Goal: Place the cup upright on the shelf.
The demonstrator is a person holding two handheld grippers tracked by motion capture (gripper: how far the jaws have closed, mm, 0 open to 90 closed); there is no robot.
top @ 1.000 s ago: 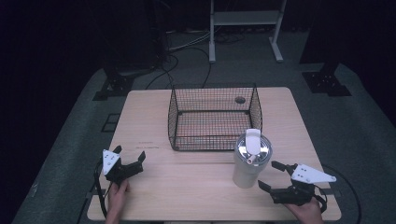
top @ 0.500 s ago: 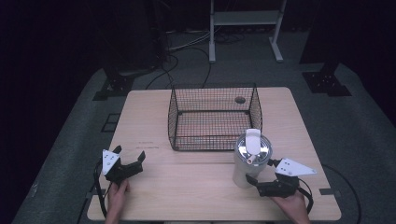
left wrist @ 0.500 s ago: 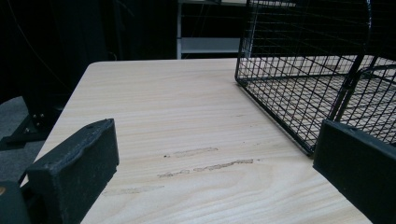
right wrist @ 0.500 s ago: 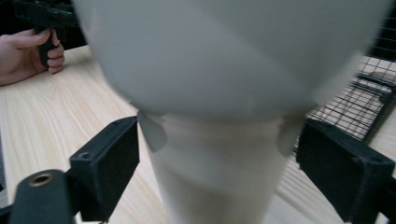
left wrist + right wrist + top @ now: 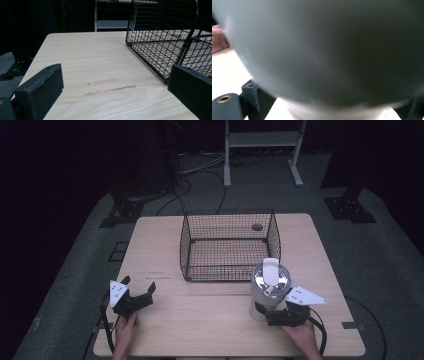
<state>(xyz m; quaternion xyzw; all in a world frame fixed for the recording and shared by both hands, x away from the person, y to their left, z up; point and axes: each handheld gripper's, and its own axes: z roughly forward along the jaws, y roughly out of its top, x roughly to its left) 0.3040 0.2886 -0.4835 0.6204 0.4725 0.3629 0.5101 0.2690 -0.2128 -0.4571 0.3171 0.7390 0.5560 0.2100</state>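
The left gripper (image 5: pixel 138 295) rests low on the wooden table (image 5: pixel 210 330) near its front left corner, its jaws apart and holding nothing; in its own view they frame bare wood, with the wire basket (image 5: pixel 172 45) ahead of it and to its right. Well to its right, across open table, the right gripper (image 5: pixel 267 312) has its jaws spread on either side of the lower body of the white tumbler (image 5: pixel 269 290), which stands just outside the basket's near right corner. From the right gripper view the tumbler wall (image 5: pixel 324 50) looms so close that I cannot tell whether the pads already touch it, but the jaws look not yet closed on it. The step in hand appears to be taking hold of the tumbler, perhaps to lift it into the basket. To do it well, close squarely across the widest part of the round wall, low enough that the cup does not tip, and squeeze slowly because the wall looks smooth. The tumbler stands upright, long axis vertical, its shiny lid (image 5: pixel 270 277) facing up with the spout tab toward the basket, away from the right gripper.
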